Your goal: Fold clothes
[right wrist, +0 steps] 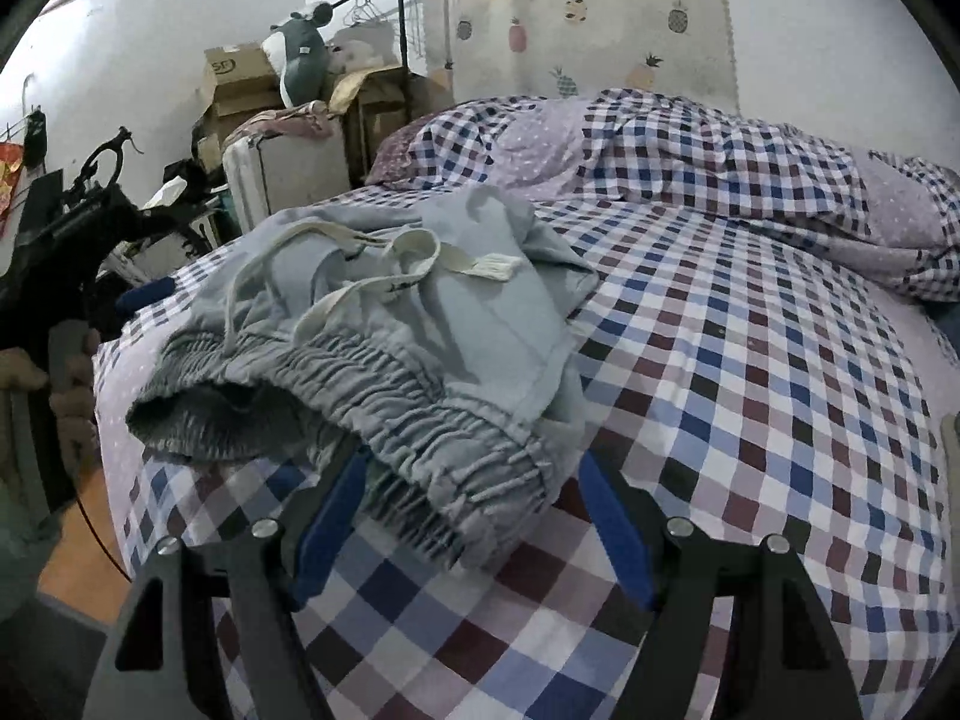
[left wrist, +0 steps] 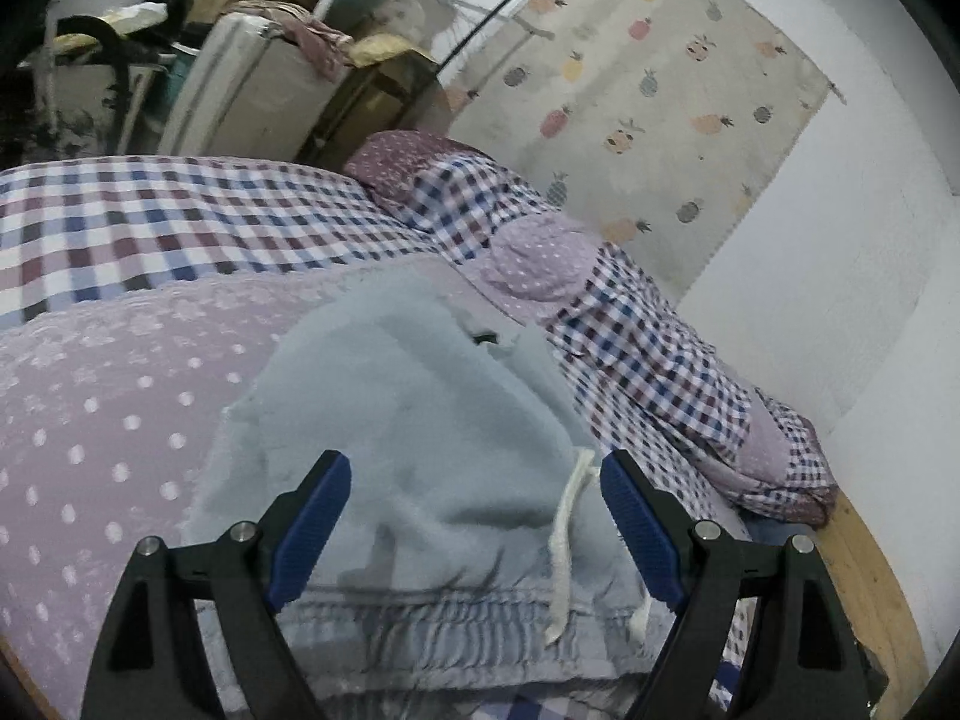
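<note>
Blue-padded jaws of the right gripper (right wrist: 471, 525) stand spread wide, straddling the elastic waistband of the grey drawstring shorts (right wrist: 384, 324); whether the pads touch it cannot be told. Those shorts lie crumpled on the checked bed sheet (right wrist: 750, 396). Above the shorts, the left gripper (left wrist: 474, 531) also stands wide, tilted downward and holding nothing, its drawstring (left wrist: 567, 540) between the fingers.

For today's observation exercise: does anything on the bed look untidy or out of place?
Yes. The grey shorts lie bunched, waistband gaping open, and the white drawstring trails loose across them. Behind, the checked quilt is heaped against the wall, not spread flat.
</note>
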### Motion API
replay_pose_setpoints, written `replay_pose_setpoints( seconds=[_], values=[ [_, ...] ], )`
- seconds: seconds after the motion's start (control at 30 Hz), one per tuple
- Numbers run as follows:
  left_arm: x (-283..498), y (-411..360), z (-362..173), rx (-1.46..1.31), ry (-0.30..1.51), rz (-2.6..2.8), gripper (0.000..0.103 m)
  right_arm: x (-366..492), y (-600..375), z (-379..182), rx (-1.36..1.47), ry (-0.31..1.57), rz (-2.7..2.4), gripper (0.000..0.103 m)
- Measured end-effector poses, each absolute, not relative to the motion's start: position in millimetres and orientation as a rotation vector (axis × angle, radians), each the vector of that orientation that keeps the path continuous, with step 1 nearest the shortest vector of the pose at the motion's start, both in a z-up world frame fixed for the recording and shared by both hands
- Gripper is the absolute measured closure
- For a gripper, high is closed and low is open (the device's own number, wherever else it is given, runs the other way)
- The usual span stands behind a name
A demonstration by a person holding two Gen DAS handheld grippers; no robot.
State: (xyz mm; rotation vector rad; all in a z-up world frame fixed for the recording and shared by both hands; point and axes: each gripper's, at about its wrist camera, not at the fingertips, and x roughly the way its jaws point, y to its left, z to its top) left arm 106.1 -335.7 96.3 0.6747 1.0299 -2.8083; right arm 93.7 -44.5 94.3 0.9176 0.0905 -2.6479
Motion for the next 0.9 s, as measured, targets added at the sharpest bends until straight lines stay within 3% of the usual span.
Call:
replay_pose_setpoints(
  seconds=[0.37, 0.7, 0.9],
  values=[
    [135.3, -280.5, 77.8, 0.816, 0.948, -2.812, 0.015, 98.1, -27.4, 105.2, 0.865, 0.017, -2.680, 0.025],
    [181.5, -316.6, 57.3, 0.785, 0.924, -2.503, 0.015, 95.6, -25.1, 102.7, 0.907, 0.034, -2.653, 0.025],
    [189.5, -333.8, 39.1, 0.836, 1.012, -2.376, 0.015, 93.8, -31.5, 95.9, 0.939, 0.071, -2.629, 0.025]
  ],
)
